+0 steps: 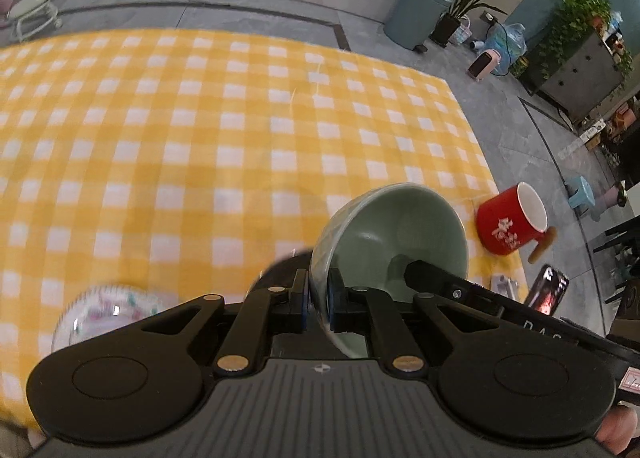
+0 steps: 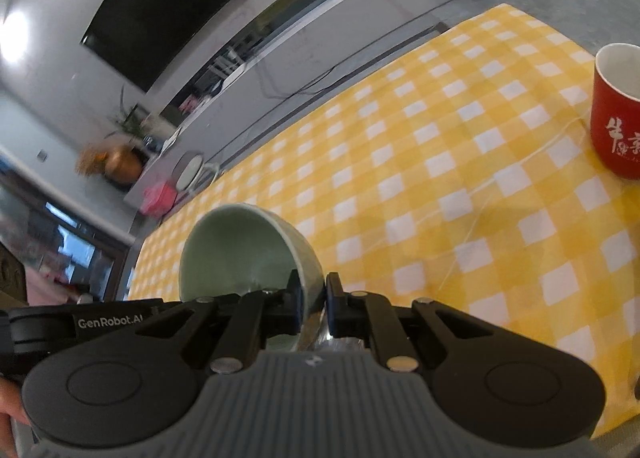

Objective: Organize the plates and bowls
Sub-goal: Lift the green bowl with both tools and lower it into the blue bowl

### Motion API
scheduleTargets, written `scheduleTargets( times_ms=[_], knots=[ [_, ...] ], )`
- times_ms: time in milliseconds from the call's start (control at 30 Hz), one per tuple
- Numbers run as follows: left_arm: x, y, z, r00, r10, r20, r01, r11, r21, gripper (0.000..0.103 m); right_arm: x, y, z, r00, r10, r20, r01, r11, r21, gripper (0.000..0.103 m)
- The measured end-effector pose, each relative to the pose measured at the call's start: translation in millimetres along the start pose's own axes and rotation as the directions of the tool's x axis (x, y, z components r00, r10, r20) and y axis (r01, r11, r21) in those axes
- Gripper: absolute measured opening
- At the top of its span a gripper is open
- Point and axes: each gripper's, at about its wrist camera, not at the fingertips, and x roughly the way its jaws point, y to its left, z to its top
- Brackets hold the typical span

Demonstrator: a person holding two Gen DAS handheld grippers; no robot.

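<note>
A pale green ceramic bowl [image 1: 394, 242] is held above a table spread with a yellow-and-white checked cloth [image 1: 200, 138], gripped from two sides at once. The left gripper [image 1: 318, 298] is closed tight on the bowl's rim, one finger outside the wall and one inside, and the bowl is tipped on its side with its mouth turned to the right; nothing shows inside it but the glaze and the black tip of the other tool reaching in. In the right wrist view, the right gripper [image 2: 314, 300] likewise pinches the rim of the same green bowl [image 2: 244, 254], its fingers drawn nearly together with only the wall between them, the mouth here facing left. The two tools meet over the near edge of the table, the left one angled down toward the cloth, the right one rolled so that the room tilts behind it.

A red mug [image 1: 512, 220] with white characters stands near the table's right edge, its white interior showing no contents. A patterned white plate [image 1: 108, 312], blurred, lies at the near left, partly hidden by the left gripper's body. A dark phone [image 1: 546, 292] with a lit screen rests just beyond the near right corner. The person's fingers [image 2: 10, 404] show at the lower left of the right wrist view.
</note>
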Motion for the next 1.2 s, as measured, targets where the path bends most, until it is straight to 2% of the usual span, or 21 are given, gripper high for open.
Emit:
scheduleTargets(
  times_ms=[200,567,967,1200],
  knots=[
    [6.4,11.2,-19.7,0.998,0.005,-0.058,-0.008,0.999,-0.048,0.009,3.6,-0.3,-24.9,0.998,-0.016,-0.054,0.015,1.0,-0.012,0.01],
    [28.6,21.5,-26.9,0.982,0.005,-0.186,-0.026,0.994,-0.11,0.009,17.1,-7.1,-34.7,0.991,-0.05,-0.122,0.041,0.996,-0.08,0.009],
    [41.7,8.9,-11.0,0.949,0.094,-0.3,-0.114,0.992,-0.048,0.01,22.7,14.1,-45.2,0.986,-0.147,-0.073,0.119,0.948,-0.294,0.009],
    [44.4,7.2,-9.1,0.942,0.115,-0.315,-0.132,0.991,-0.031,0.01,23.0,16.8,-48.4,0.984,-0.17,-0.06,0.14,0.932,-0.335,0.01]
  ],
)
